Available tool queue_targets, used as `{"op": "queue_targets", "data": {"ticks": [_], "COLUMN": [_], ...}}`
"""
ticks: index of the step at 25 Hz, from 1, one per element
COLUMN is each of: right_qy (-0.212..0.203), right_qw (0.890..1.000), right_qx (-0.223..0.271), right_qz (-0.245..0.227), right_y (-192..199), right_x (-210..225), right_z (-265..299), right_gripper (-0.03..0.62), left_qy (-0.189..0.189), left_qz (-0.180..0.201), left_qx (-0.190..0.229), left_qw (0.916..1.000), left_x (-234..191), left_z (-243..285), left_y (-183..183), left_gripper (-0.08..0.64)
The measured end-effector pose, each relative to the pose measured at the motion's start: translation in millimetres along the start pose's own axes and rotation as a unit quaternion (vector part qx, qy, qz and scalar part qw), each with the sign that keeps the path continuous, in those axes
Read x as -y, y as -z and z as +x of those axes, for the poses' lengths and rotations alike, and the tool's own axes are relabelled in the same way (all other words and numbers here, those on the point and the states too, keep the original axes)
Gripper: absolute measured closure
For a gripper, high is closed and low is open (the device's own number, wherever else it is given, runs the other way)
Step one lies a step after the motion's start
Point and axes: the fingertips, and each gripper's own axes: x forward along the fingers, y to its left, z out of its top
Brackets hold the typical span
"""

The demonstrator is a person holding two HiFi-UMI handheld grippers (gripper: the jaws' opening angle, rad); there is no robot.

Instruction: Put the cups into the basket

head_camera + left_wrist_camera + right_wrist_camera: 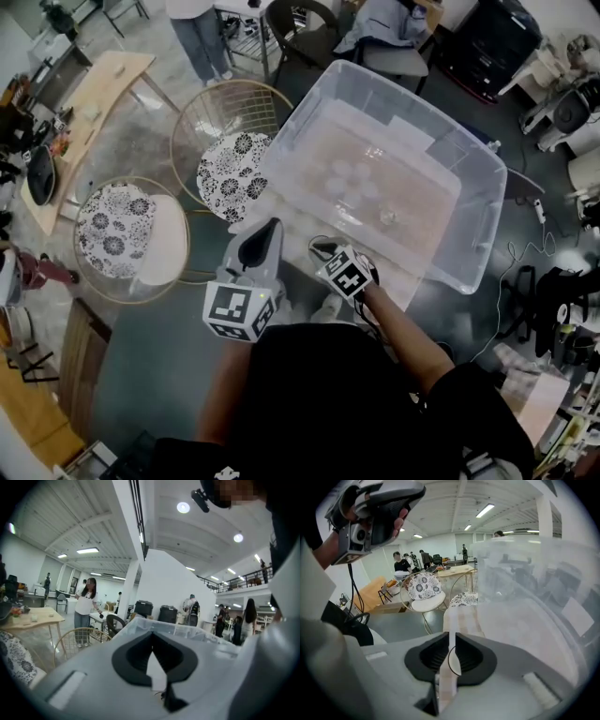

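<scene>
Close beside basket, right gripper.

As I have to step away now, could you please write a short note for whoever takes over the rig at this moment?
Left tongs: tips together, nothing in them, held beside the basket.
Right tongs: slightly open, nothing clearly gripped, angled down over the table.
Cups: several clear ones appear to sit in the basket.
Done: those cups are in.
Left: no cup is clearly visible outside the basket; check the table edge below the tongs before stopping.
</scene>
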Motion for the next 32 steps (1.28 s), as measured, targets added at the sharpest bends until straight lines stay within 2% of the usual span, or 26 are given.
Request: {"op": "queue_targets", "data": {"ticks": [8, 12, 19, 30, 32], "right_qy": [-0.005, -0.003, 0.001, 0.012, 0.017], "right_qw": [0.996, 0.991, 0.975, 0.958, 0.954], "right_qx": [-0.089, -0.119, -0.189, -0.234, -0.241], "right_qz": [-0.03, -0.054, -0.117, -0.165, -0.18], "right_y": [46, 55, 75, 91, 92], "right_x": [-5, -8, -10, -6, -5], "right_z": [31, 46, 67, 80, 80], "right_gripper": [0.498, 0.485, 0.485, 0.485, 0.502], "left_qy": [-0.01, -0.016, -0.032, -0.041, -0.04], "left_qz": [-0.002, -0.003, -0.006, 0.001, 0.002], "left_qx": [-0.003, -0.003, -0.008, -0.009, -0.009], "left_qw": [0.9999, 0.9999, 0.9995, 0.9991, 0.9991], "left_x": [-5, -9, -17, -23, -22], "left_z": [-9, -14, -23, -27, -26], "left_y": [5, 5, 8, 3, 1], "left_gripper": [0.555, 0.555, 0.555, 0.555, 0.555]}}
